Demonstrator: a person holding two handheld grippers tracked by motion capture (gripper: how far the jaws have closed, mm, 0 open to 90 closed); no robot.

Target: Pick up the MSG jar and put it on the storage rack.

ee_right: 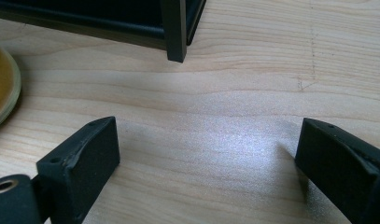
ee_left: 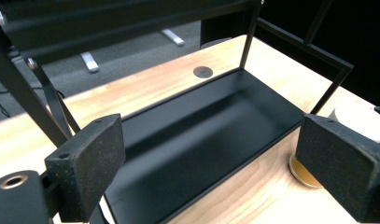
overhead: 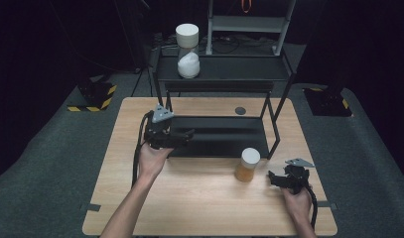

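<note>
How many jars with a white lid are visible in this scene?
2. The jar with white contents stands on the top shelf of the black rack. The jar with amber contents stands on the wooden table, in front of the rack's lower tray.

left tongs (overhead: 182, 139) black, grey plate | right tongs (overhead: 273, 178) black | jar (overhead: 247, 165) beside right tongs amber, white lid | shelf rack (overhead: 224, 136) ahead of left tongs black | surface (overhead: 204, 198) light wood grain | far jar (overhead: 188, 51) white | floor markers (overhead: 93, 106) yellow-black stripes
</note>
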